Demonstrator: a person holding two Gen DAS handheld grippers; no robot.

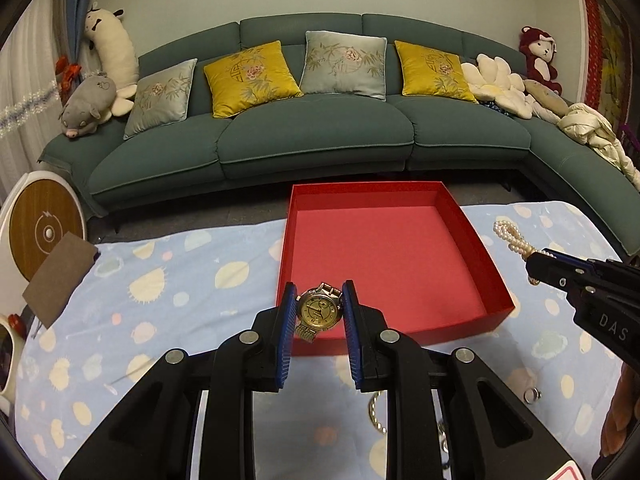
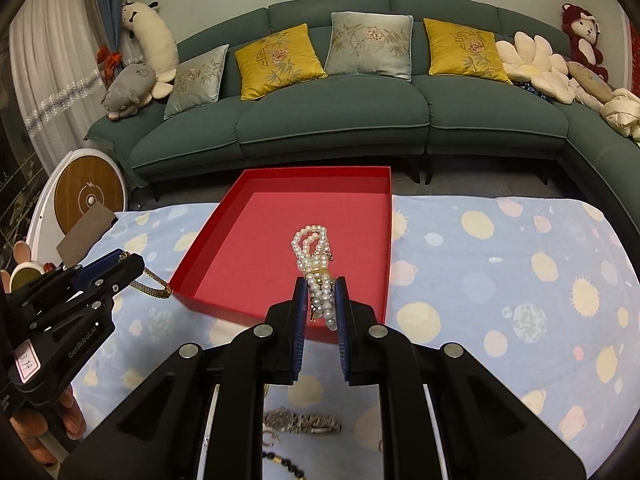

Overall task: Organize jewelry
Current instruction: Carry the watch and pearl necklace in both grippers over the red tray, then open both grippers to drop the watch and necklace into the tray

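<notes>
Left gripper (image 1: pixel 316 312): nearest the lens, blue pads clamped on a gold-faced watch (image 1: pixel 317 312) held over the near wall of the red box (image 1: pixel 496 280).
Right gripper (image 2: pixel 321 304): jaws closed on a bundled pearl necklace (image 2: pixel 316 264) above the box's near right part.
Box: open and shallow, on the spotted blue cloth (image 2: pixel 500 280).
Loose jewelry: a metal watch (image 2: pixel 304 422) on the cloth near the right gripper's camera.
Beyond: green sofa (image 1: pixel 320 140) with cushions, far side.
Writing: "GenRobot.AI" and a tag "3.14" on the left gripper's body; "DAS" on the right gripper's.

Red box (image 1: pixel 472 236), blue spotted cloth (image 1: pixel 160 280)
</notes>
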